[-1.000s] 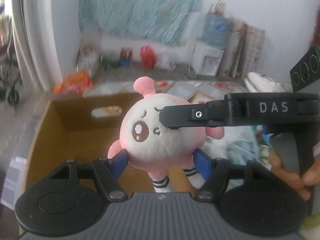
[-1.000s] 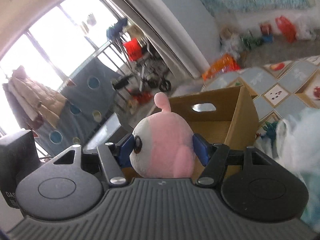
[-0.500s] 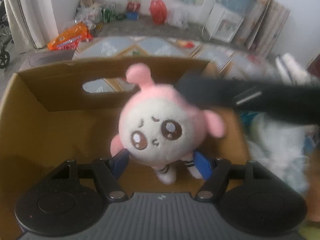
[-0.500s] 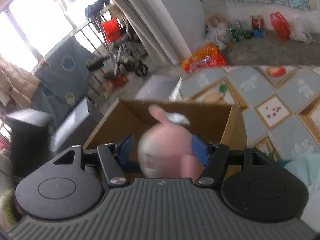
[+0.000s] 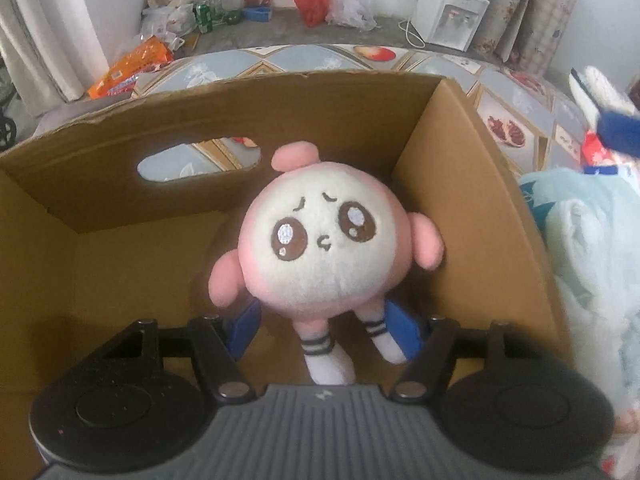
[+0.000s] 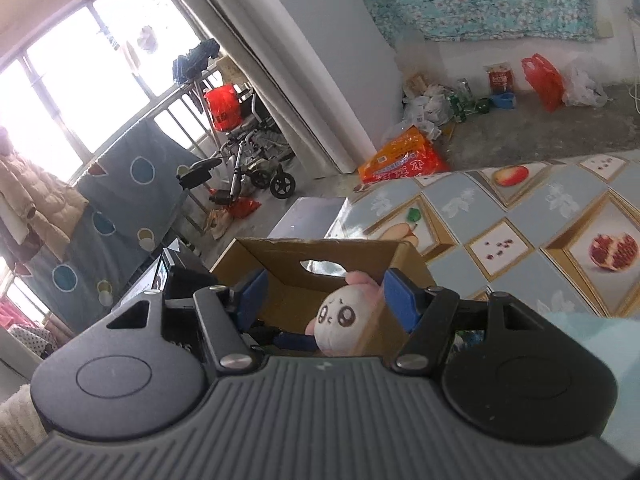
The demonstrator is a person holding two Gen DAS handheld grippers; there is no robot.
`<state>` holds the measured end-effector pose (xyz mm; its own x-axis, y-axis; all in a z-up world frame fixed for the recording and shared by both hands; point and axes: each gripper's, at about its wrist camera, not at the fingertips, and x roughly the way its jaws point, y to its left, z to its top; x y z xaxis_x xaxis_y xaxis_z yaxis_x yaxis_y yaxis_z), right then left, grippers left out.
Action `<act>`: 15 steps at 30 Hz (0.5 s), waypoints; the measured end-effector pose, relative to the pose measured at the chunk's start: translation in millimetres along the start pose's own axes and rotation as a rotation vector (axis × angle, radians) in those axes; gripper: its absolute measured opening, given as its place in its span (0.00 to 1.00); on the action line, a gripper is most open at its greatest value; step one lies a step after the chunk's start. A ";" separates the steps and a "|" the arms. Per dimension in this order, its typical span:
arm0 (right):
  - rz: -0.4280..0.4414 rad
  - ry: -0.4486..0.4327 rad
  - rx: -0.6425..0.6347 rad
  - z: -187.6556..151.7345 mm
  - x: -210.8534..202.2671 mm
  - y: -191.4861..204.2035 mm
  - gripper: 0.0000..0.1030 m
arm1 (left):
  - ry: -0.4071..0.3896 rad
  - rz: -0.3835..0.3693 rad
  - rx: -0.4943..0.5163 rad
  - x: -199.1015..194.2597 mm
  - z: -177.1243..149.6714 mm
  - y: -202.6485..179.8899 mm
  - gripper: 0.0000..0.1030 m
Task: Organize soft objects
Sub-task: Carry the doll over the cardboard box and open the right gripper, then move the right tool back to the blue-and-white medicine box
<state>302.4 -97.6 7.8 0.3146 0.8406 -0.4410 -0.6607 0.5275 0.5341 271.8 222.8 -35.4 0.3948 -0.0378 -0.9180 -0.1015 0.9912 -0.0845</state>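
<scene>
my left gripper (image 5: 322, 326) is opening around the pink plush doll (image 5: 326, 248), low inside the cardboard box (image 5: 240, 116). i'd spread the pads fully before lifting straight out. my right gripper (image 6: 322, 292) hangs open and empty.

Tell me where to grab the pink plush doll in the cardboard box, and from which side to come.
Grip the plush doll across its round body, one finger at each pink flank. Come from above through the cardboard box's open top: its walls block every side. The thin striped legs and small topknot would likely slip.
</scene>
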 end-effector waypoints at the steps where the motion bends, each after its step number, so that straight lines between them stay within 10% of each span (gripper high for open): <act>1: 0.000 -0.004 0.007 -2.0 -8.1 -1.4 0.63 | -0.003 -0.005 -0.014 -5.8 -1.6 0.7 0.78; 15: -0.037 -0.269 0.123 -94.9 -207.9 -32.6 0.74 | -0.405 -0.085 0.039 -187.0 -79.2 -52.9 0.93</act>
<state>193.8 -301.2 13.6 0.5168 0.8145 -0.2636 -0.5634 0.5555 0.6116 131.0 167.4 110.0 0.7284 -0.0741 -0.6811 -0.0220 0.9911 -0.1314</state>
